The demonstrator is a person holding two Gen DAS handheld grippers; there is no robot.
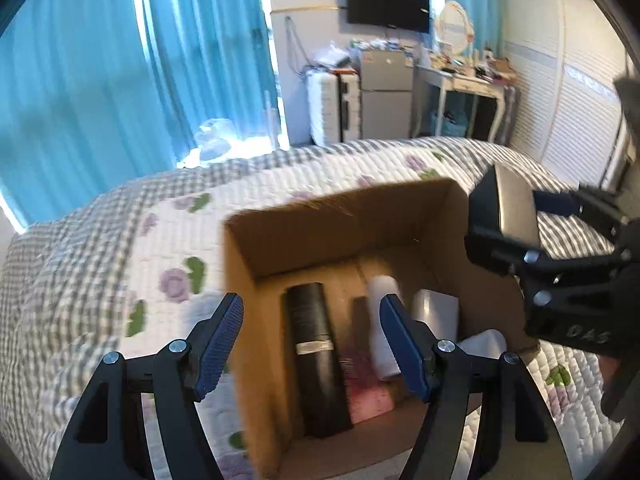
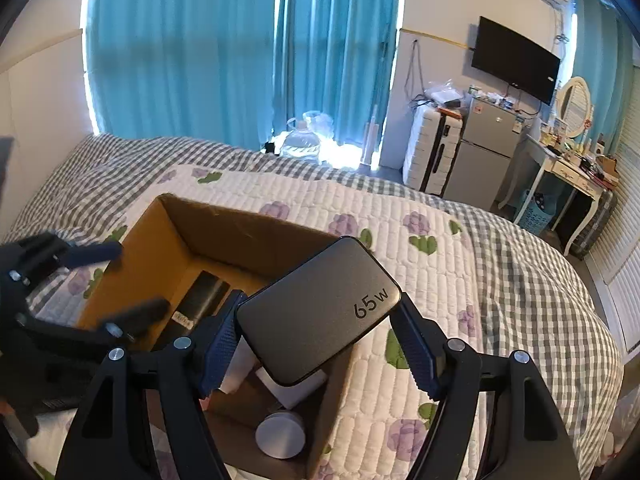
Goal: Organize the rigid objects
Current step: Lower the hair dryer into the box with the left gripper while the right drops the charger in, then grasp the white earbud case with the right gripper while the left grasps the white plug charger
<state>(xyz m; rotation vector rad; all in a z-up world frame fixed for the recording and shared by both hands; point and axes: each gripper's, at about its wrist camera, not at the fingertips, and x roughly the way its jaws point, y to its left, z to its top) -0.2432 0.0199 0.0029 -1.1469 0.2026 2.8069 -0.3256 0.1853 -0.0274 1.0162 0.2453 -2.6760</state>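
My right gripper (image 2: 320,332) clamps the grey charger (image 2: 320,312) above the cardboard box (image 2: 132,264)'s near wall. Released here, it could strike that rim and tumble outside. My left gripper (image 1: 312,340) gapes empty.

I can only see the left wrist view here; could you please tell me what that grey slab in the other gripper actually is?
Observer: The right gripper is shut on a grey charger printed "65 W".
Operator: Thank you. Is it over the cardboard box yet?
Observer: In the right wrist view it hangs above the near right corner of the cardboard box.
Operator: Is anything lying beneath it?
Observer: A round silver cap shows below it, inside the box.
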